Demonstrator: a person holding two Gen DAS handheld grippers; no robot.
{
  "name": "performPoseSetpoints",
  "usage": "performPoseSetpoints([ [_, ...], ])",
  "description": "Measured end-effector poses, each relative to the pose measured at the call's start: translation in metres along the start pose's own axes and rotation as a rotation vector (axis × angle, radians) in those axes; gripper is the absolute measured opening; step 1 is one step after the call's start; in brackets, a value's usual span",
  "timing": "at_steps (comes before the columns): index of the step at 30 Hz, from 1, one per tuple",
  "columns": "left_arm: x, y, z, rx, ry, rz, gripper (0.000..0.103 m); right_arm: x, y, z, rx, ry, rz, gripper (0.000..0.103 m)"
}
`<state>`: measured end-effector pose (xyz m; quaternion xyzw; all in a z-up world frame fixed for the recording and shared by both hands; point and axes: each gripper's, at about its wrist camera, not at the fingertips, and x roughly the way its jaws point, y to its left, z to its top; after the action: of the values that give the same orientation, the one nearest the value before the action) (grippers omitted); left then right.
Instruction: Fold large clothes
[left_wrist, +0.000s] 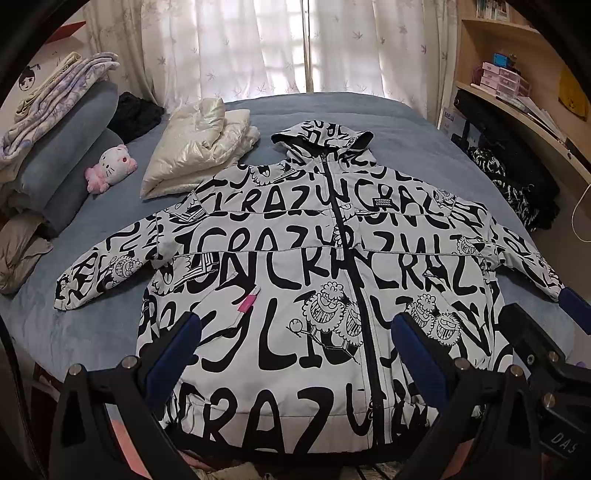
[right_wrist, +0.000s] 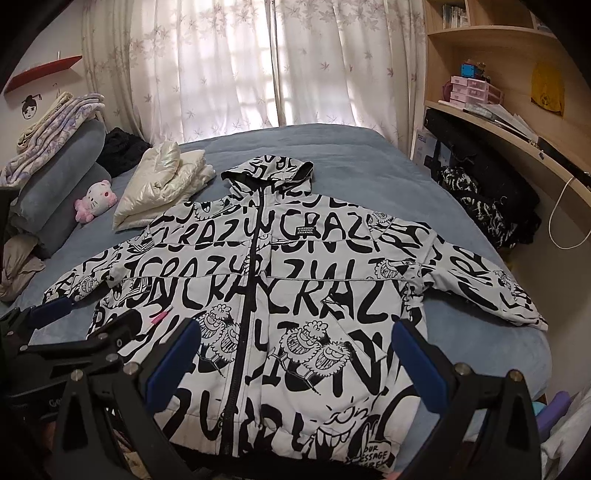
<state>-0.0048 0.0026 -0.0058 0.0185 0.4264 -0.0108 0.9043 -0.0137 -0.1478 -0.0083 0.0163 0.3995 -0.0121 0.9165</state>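
A white hooded jacket (left_wrist: 295, 258) covered in black graffiti lettering and cartoon faces lies flat, front up and zipped, in the middle of a blue bed (left_wrist: 406, 125). Its hood points to 12 o'clock, its hem to 6 o'clock, and its sleeves spread toward 9 and 3 o'clock.

The left gripper (left_wrist: 295, 350) hovers over the lower part of the jacket, jaws spread wide and holding nothing. The right gripper (right_wrist: 291, 354) hovers beside it over the hem, jaws likewise released and empty.

At 10 o'clock from the jacket rests a folded cream puffer jacket (left_wrist: 199, 144), with a pink and white plush toy (left_wrist: 110, 166) further toward 9 o'clock beside grey pillows (left_wrist: 74, 155). Sheer curtains (left_wrist: 280, 44) hang at 12 o'clock.
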Motion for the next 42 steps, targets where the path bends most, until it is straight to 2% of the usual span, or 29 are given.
performPoseSetpoints([
  [42, 0.002, -0.0006, -0.0035, -0.002, 0.004, 0.002, 0.101, 0.0046, -0.0002, -0.0064, 0.014, 0.018, 0.013, 0.103],
])
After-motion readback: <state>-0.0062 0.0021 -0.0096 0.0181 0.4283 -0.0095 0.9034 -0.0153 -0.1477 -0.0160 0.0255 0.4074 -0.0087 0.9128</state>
